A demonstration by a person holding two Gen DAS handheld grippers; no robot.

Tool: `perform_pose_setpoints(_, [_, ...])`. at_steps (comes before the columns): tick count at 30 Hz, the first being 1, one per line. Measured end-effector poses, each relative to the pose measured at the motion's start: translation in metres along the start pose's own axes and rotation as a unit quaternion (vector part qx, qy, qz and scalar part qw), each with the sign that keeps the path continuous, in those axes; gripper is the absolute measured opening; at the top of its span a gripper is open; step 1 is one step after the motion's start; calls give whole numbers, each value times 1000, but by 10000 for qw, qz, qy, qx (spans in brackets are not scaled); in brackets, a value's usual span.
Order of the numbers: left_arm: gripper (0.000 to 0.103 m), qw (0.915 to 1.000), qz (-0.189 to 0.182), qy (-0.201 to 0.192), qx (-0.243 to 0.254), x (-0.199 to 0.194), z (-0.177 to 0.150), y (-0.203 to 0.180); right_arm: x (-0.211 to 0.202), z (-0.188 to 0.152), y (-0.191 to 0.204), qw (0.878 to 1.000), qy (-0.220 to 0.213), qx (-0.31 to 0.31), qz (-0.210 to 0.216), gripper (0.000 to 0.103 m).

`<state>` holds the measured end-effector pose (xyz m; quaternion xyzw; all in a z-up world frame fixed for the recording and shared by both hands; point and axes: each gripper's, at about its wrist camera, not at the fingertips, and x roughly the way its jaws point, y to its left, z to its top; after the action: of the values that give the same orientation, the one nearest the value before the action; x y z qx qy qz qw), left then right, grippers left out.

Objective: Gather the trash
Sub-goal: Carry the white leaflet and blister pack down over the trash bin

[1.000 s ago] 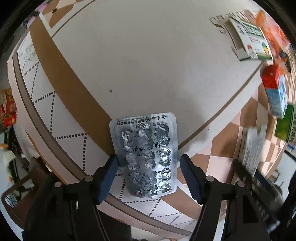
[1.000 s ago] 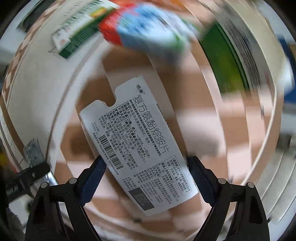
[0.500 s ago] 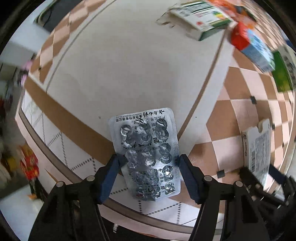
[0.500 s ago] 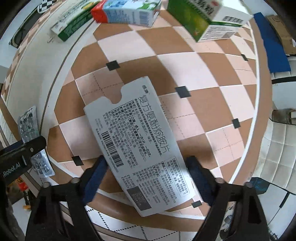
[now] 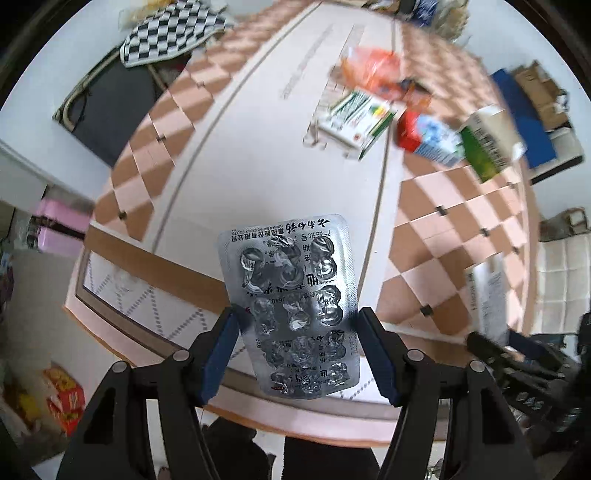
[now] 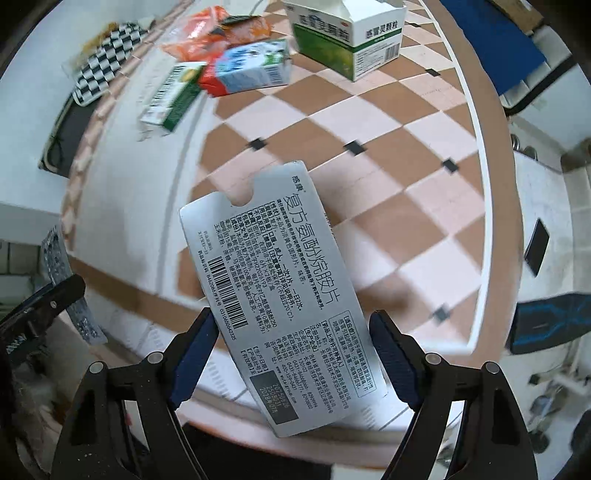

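Two trash items we hold above table (image 5: 266, 155) | left gripper (image 5: 299, 350) clamped on blister pack (image 5: 291, 306): silver foil, pockets crushed, punctured, black print | right gripper (image 6: 291, 354) clamped on flattened medicine carton (image 6: 280, 295): grey-white, barcode, notch at top | more boxes, orange wrapper at table's far end

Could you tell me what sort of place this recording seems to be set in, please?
Probably a lived-in home: a round table with a brown-and-pink checked cloth, strewn medicine cartons such as the green-and-white box, and a black-and-white checked cushion behind.
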<state>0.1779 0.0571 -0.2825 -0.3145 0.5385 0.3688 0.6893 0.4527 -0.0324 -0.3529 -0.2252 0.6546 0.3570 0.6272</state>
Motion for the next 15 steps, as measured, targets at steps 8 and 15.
perform_pose_setpoints(8, [63,9957,-671,-386,516,-34,-10,74,-38,-110,93,9984,-390,306,265,84])
perform_pose_setpoints(15, [63,9902,-1044,80,921,-18,-76,129,-18,-213,157,9906,-329,1168,628,83])
